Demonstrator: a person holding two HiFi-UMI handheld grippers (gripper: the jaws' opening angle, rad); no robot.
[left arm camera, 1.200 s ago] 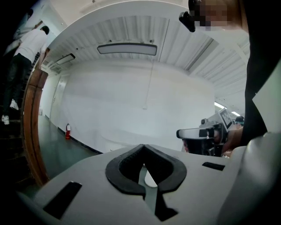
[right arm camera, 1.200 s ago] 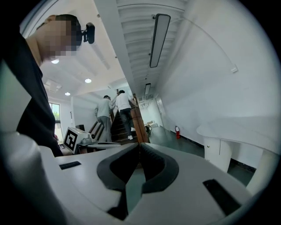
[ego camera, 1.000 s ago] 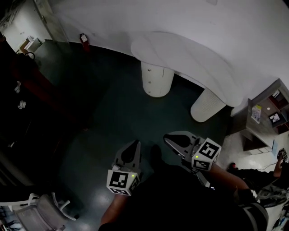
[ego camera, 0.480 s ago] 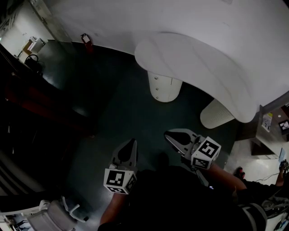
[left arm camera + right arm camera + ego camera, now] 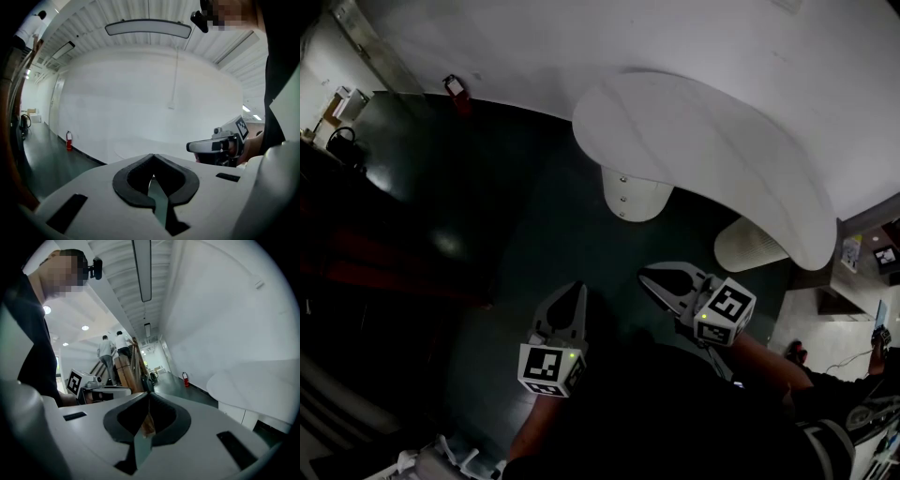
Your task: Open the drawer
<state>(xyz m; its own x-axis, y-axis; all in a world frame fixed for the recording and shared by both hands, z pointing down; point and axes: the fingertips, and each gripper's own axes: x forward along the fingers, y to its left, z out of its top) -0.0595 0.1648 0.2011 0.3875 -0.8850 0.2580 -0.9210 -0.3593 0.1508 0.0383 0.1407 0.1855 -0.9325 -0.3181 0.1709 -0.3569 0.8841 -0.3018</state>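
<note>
The left tongs are pressed together with nothing between them. The right tongs are closed tip to tip as well, also empty. Both are held over the dark floor. The drawer is in the round pedestal under the left end of the curved white desk, well apart from both tongs.

The table is white, floor dark green, fire extinguisher red, marker cubes black-and-white.

An office lobby: curved white counter, fire extinguisher, staircase.
</note>
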